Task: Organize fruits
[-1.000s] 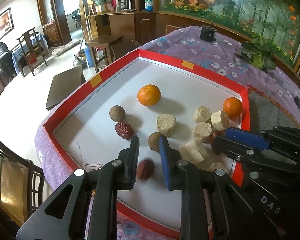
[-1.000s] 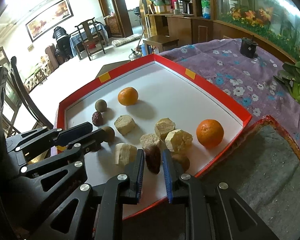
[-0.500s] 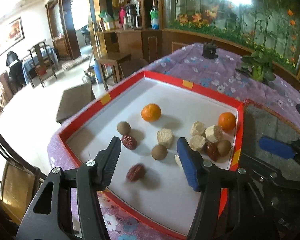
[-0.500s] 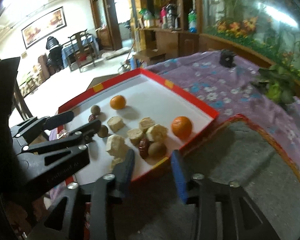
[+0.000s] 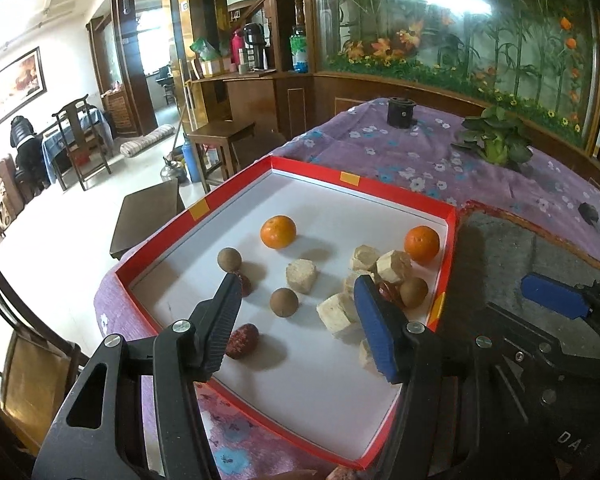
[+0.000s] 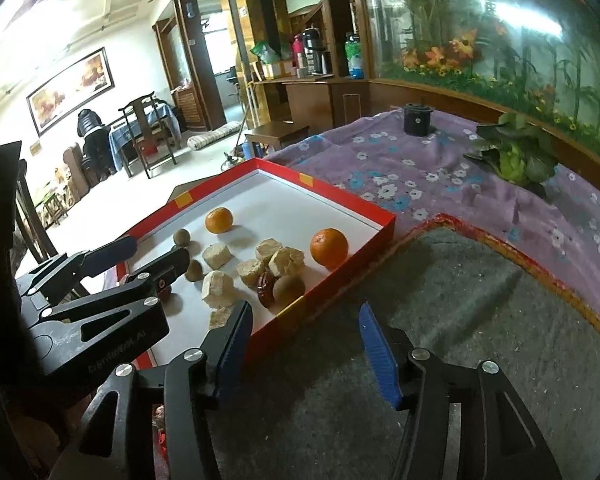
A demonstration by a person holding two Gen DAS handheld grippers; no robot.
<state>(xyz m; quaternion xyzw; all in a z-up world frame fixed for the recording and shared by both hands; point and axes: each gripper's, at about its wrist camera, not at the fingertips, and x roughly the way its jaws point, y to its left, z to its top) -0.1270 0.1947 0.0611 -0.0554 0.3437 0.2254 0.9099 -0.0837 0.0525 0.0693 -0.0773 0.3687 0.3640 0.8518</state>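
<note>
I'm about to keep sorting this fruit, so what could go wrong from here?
1. The round brown fruit lies loose on the smooth tray floor and may roll if nudged.
2. The red date is wedged against pale chunks; grabbing it could scatter them.
3. The left gripper and right gripper sit close and might collide.

— What sort of place is this?

— A home, a living and dining room. At left in the frame hangs a framed painting (image 6: 71, 85) above wooden chairs (image 6: 148, 132) at a clothed dining table.

— And nearer?

— A floral purple cloth (image 5: 420, 160) covers the tabletop, a planted glass tank (image 5: 480, 32) fills the upper right, and thermos flasks (image 5: 252, 46) stand on a wooden sideboard at top centre.
</note>
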